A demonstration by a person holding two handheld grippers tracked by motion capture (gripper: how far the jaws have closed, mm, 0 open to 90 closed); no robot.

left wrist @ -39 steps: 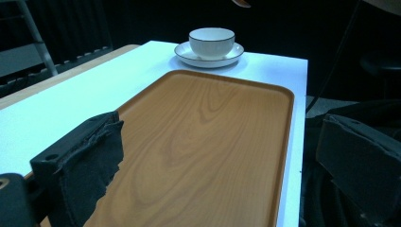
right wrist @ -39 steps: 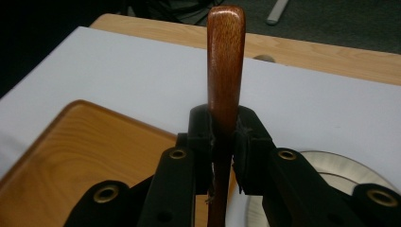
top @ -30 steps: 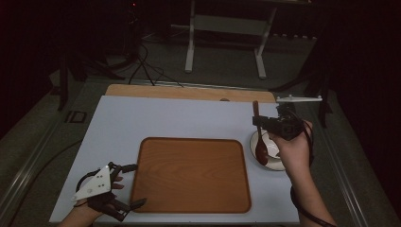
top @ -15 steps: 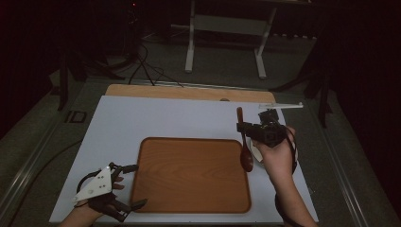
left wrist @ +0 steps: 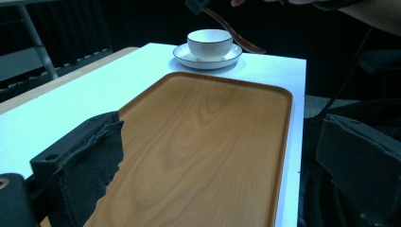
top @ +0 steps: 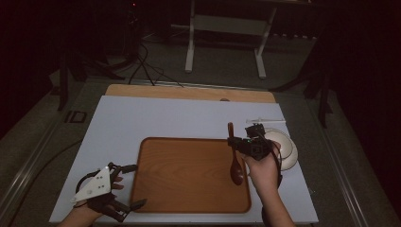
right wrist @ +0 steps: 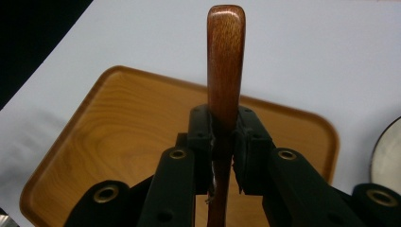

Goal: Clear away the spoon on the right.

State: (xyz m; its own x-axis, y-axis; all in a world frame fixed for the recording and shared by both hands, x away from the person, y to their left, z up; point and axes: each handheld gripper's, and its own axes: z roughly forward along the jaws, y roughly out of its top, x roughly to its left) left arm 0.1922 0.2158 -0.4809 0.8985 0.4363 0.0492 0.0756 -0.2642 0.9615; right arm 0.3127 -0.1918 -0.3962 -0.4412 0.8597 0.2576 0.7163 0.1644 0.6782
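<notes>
The right tool [top: 235, 142] is pinching a dark wooden spoon [top: 235, 163] by its handle, jaws pressed tight on either side of the stem. In the right gripper view the handle [right wrist: 226, 71] stands straight up between the black jaws, with the wooden tray [right wrist: 118, 142] below it. From above, the spoon hangs over the tray's right edge, bowl end toward the person and handle tip pointing away; whether the bowl touches the wood I can't quite tell in this dim light.

The tray [top: 189, 175] lies in the middle of the pale desk [top: 156, 118]. Just beside its far right corner sits a white cup [left wrist: 210, 43] on a saucer [left wrist: 189, 57].

The left tool [top: 130, 187] rests at the near left corner of the desk, just beside the tray, its jaws spread wide with nothing between them.
</notes>
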